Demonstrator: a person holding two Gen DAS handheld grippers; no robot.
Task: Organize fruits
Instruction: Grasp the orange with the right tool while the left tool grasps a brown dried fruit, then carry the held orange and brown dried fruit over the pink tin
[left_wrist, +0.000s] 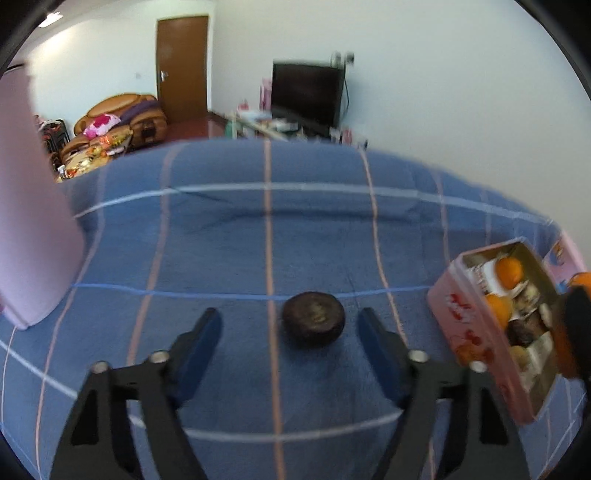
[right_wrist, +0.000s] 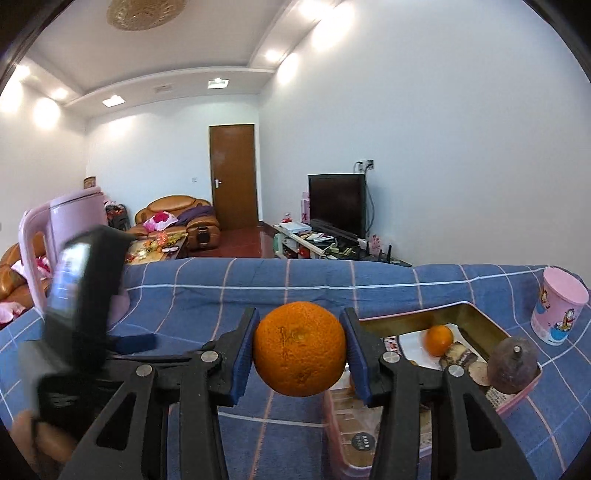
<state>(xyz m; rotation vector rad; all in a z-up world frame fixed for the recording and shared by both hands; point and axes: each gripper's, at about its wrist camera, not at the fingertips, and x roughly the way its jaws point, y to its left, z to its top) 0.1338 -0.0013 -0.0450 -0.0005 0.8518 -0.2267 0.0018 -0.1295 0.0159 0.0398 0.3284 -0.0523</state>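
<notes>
blue checked cloth (left_wrist: 314, 240): left hand-held gripper (left_wrist: 290, 332) open around dark fruit (left_wrist: 314, 319); right hand-held gripper (right_wrist: 300, 349) clamps orange (right_wrist: 299, 349).

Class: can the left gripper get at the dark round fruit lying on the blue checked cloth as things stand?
Probably yes. The dark round fruit lies alone on the blue checked cloth, straight ahead of the left gripper, whose open jaws flank it with nothing between. The pink tin sits off to the side.

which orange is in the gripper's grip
The big orange clamped between the right gripper; the smaller one lies loose in the pink tin.
</notes>
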